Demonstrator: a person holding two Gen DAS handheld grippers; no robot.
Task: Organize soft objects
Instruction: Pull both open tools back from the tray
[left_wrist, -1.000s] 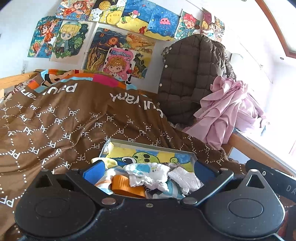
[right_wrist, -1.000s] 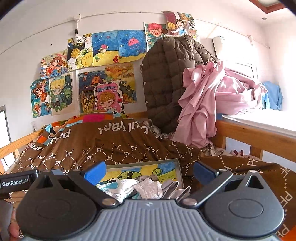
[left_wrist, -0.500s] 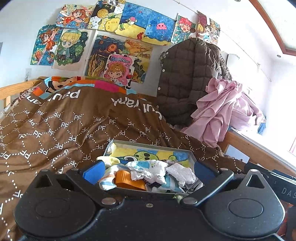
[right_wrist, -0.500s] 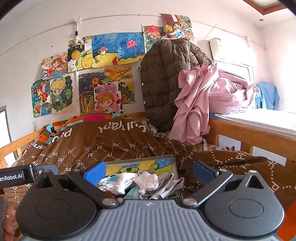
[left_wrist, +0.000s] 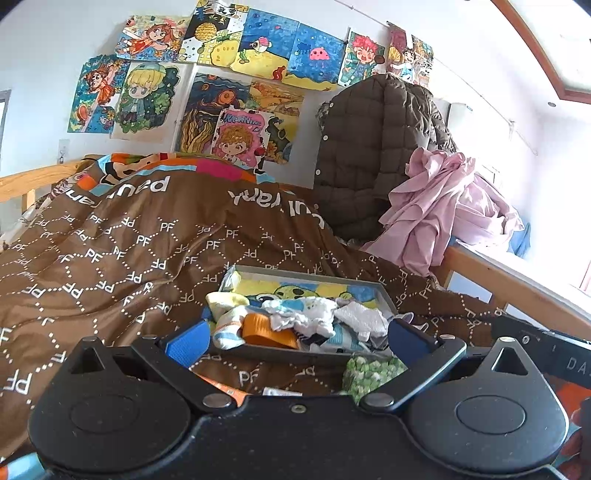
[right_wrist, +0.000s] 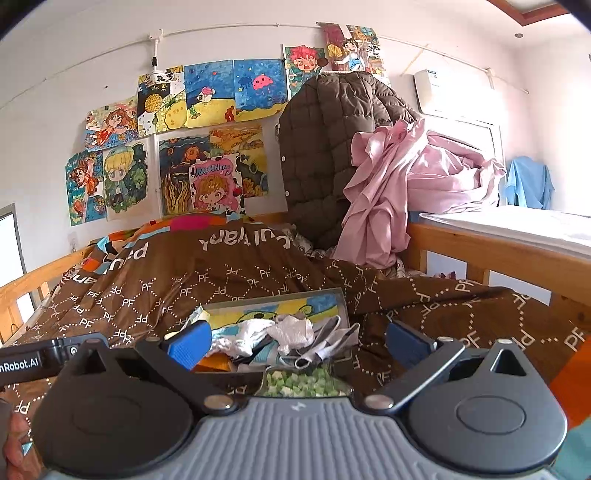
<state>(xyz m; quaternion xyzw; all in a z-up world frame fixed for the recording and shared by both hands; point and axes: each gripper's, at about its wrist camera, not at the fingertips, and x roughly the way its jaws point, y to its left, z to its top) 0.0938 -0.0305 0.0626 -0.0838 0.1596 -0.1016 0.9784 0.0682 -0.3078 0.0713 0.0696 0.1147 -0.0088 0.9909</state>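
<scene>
Brown bedding printed with white letters (left_wrist: 140, 236) carries a shallow grey tray (left_wrist: 306, 349) heaped with small socks and cloths (left_wrist: 314, 317). The left gripper (left_wrist: 297, 338) hangs before the tray, blue-padded jaws spread wide and empty; the right gripper (right_wrist: 299, 341) does likewise. A speckled green soft thing (right_wrist: 303, 380) lies just beside the tray's near wall. A pink sheet (right_wrist: 406, 184) drapes over the wooden bed rail.

"PF" across brown quilt (left_wrist: 122, 240)
</scene>
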